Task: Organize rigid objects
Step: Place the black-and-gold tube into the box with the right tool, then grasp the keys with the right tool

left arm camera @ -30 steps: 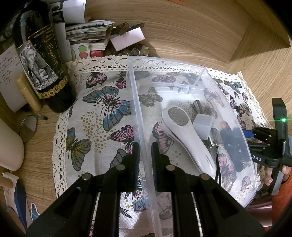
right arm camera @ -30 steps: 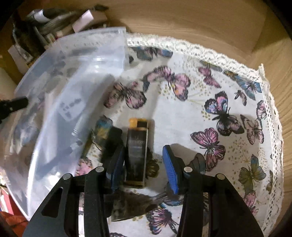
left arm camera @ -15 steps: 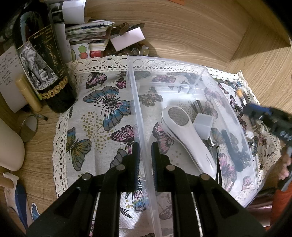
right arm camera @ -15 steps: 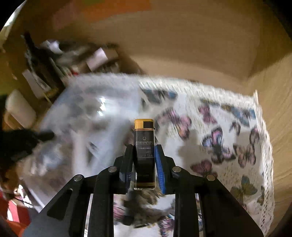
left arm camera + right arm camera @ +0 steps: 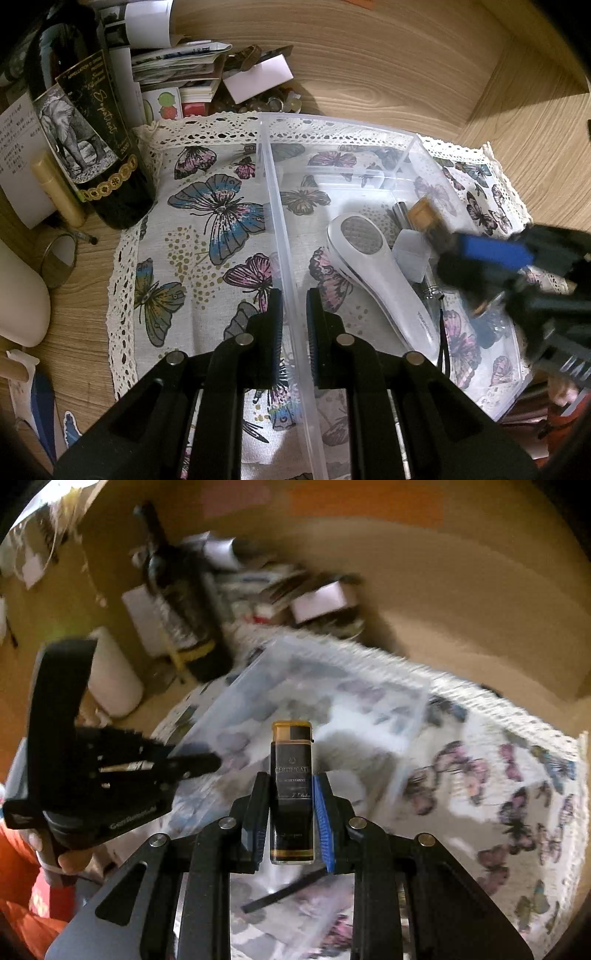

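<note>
wrist views facing, sharing clear bin

The left gripper has its fingers closed on the near wall of a clear plastic bin resting on a butterfly-print cloth. Inside the bin lie a white handheld device and a small white cap. The right gripper, blurred, hangs over the bin gripping a dark lighter with an amber top. A wine bottle stands left of the cloth.

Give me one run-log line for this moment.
left tool: shut on bin wall | right tool: shut on lighter, above bin
</note>
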Tool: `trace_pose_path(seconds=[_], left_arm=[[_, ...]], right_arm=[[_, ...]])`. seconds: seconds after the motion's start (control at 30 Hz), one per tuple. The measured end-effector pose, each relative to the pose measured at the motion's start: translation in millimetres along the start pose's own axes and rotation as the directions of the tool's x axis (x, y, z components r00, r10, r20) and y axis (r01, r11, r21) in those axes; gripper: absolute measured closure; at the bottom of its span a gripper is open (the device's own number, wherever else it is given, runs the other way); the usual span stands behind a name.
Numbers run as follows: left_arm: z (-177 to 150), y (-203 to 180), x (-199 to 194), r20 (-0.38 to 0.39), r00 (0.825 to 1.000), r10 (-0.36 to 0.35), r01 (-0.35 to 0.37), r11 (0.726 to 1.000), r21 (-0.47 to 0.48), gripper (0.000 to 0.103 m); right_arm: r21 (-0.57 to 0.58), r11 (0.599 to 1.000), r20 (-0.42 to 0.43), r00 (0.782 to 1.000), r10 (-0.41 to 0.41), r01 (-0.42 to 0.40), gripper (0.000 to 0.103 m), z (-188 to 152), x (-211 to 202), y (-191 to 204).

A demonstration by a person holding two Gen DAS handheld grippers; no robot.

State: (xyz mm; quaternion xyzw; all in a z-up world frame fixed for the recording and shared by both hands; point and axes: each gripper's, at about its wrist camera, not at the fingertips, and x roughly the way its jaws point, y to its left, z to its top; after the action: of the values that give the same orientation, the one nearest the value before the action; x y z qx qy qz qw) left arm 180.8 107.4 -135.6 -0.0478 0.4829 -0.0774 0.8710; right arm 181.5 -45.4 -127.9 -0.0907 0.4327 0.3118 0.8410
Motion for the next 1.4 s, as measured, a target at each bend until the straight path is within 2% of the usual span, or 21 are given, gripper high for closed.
trace_pose_path(seconds=[0.2,0.37,0.6,0.73,0.93,1.07,1.17,1.3,1.4], left_arm=[[0,1,1,-0.007,1.000,-0.002,0.002,1.000,-0.005,0.091],[1,0,1,-0.010,1.000,0.001,-0.001,1.000,-0.001,0.091],[1,-1,1,-0.009,1.000,0.002,-0.002,1.000,-0.002,0.091],[1,-1,1,-0.009,1.000,0.003,-0.003,1.000,0.000,0.091],[1,-1,1,-0.009,1.000,0.003,-0.003,1.000,-0.001,0.091],[1,-1,1,-0.009,1.000,0.002,-0.002,1.000,-0.002,0.091],[1,-1,1,-0.009,1.000,0.003,-0.003,1.000,0.001,0.091],[1,-1,1,-0.008,1.000,0.003,-0.003,1.000,-0.002,0.091],[1,-1,1,-0.008,1.000,0.004,-0.004,1.000,-0.002,0.091]], right_arm=[[-0.025,1.000,-0.068,0.998,0.015,-0.017,0.080,-1,15,11],[-0.009,1.000,-0.011,1.000,-0.029,0.029,0.064,0,-2,2],[0.101,0.988,0.065,0.990,-0.127,0.120,0.057,-7,-43,-41],[0.170,0.968,0.074,0.977,-0.197,0.183,0.054,-17,-62,-69],[0.257,0.929,0.010,0.961,-0.277,0.266,0.050,-44,-68,-105],[0.297,0.910,-0.059,0.957,-0.284,0.289,0.050,-65,-56,-121],[0.303,0.896,-0.117,0.946,-0.304,0.325,0.050,-82,-44,-130],[0.337,0.881,-0.191,0.941,-0.280,0.331,0.050,-103,-26,-145],[0.330,0.884,-0.166,0.942,-0.292,0.332,0.049,-108,-28,-145]])
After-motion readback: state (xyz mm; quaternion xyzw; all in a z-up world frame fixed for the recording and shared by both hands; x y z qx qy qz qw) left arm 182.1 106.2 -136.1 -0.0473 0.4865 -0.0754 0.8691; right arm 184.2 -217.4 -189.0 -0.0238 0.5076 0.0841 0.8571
